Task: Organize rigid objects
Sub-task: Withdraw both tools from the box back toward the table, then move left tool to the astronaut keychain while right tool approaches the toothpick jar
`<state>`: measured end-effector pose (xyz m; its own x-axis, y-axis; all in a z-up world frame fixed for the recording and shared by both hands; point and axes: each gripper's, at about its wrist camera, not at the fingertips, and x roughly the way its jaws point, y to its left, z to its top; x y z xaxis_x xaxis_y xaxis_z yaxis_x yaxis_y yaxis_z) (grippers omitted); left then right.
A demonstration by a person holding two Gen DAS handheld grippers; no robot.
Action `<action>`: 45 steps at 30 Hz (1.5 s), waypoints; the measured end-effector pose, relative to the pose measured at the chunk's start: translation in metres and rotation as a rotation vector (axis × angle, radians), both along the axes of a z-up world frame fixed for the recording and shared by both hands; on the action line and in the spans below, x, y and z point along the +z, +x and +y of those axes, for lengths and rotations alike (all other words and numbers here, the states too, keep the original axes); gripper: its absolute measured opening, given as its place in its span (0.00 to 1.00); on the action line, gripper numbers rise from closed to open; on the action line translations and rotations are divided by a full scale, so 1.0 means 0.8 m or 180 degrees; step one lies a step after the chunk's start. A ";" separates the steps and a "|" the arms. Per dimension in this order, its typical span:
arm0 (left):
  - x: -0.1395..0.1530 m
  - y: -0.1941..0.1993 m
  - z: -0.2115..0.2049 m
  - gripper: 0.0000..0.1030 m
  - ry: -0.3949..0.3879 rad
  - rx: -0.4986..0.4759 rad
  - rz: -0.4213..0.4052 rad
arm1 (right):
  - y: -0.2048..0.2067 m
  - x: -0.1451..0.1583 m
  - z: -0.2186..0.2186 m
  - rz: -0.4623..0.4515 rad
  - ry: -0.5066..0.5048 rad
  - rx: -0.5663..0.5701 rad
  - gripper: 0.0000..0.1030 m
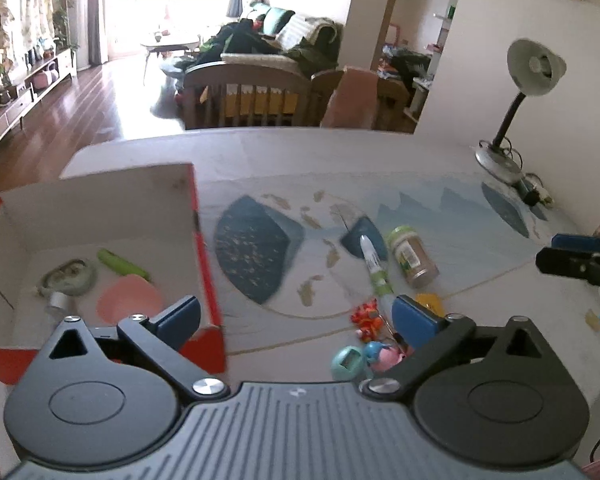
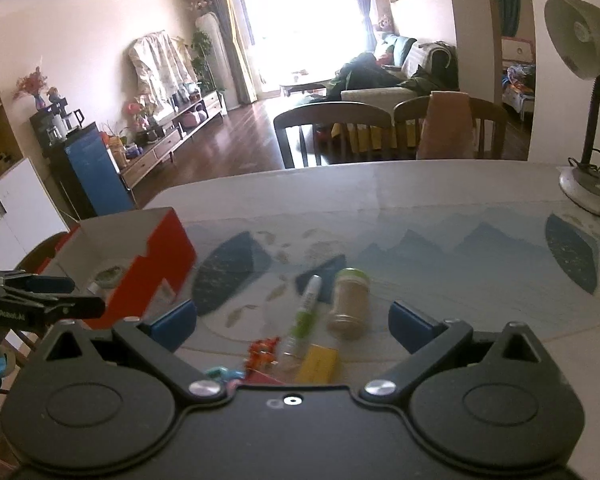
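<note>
A: Largest item first. Table [image 1: 440, 168] with the printed mat; red box [image 1: 210, 280] sits at the left gripper [image 1: 296, 318]'s left finger [image 1: 178, 320], white inside.

B: Box contents?

A: Pink disc [image 1: 130, 300], green tube [image 1: 122, 266], grey-green round piece [image 1: 66, 278], all left of that finger.

B: Loose objects?

A: Spice jar [image 2: 350, 304] and green marker [image 2: 306, 308] lie side by side on the mat, ahead between the right gripper [image 2: 292, 326]'s fingers. Yellow block [image 2: 318, 364] and orange toy [image 2: 262, 354] nearer.

B: Jaws?

A: Both spread wide, nothing gripped.
</note>
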<state>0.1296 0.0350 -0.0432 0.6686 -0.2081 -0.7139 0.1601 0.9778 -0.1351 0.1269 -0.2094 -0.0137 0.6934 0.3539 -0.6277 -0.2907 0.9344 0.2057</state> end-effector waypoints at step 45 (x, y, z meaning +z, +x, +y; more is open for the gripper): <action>-0.160 0.004 -0.097 0.90 0.0303 0.0096 0.0773 | 0.204 -0.151 0.018 0.0986 -0.0276 0.0191 0.64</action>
